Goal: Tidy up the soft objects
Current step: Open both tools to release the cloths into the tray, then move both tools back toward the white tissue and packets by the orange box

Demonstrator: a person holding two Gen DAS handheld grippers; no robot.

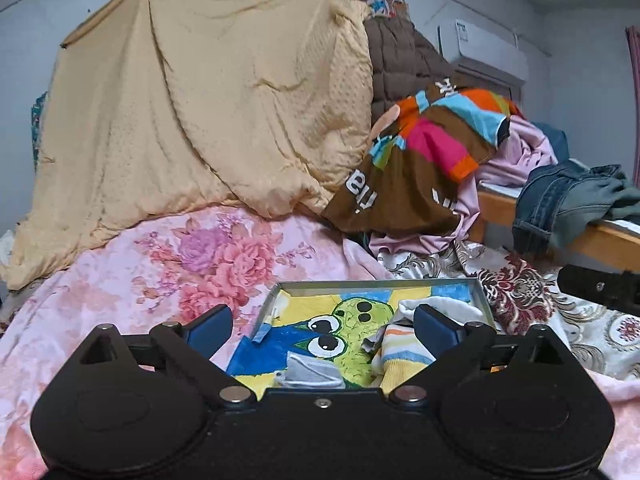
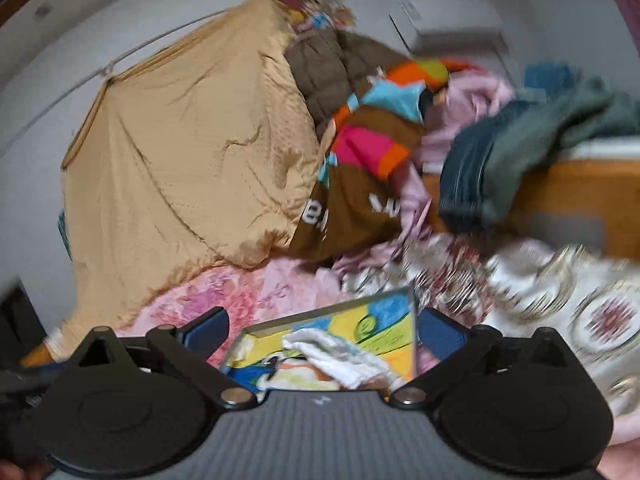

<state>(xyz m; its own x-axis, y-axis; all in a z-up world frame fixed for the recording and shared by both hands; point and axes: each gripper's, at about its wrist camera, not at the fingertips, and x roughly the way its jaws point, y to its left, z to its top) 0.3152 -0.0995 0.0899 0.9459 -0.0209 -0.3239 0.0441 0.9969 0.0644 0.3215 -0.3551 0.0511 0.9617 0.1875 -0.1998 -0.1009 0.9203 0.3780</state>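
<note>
- The left gripper stood with its blue-padded jaws spread wide and nothing between the pads; it hung just above the near edge of the tray.
- The right gripper was likewise wide apart and empty, over the same tray; that view was smeared by motion.
- The tray, a shallow metal-rimmed one, lay on the pink floral blanket. Its floor carried a painted cartoon: a green creature with large eyes on yellow and blue. No lettering could be read on it.
- Inside the tray lay the soft things: a grey sock at the near edge, a striped sock in orange, yellow and blue on its right side, and a white cloth behind that.
- Just right of the tray spread a cream bedspread with dark red ornament.
- Beyond the tray rose a tan quilt, and right of that a brown garment with bright colour blocks; its white letters were folded, only fragments like "ea" legible.
- Far right of the tray, jeans hung over a wooden rail.
- On the wall behind, an air conditioner bore an unreadable sticker.
</note>
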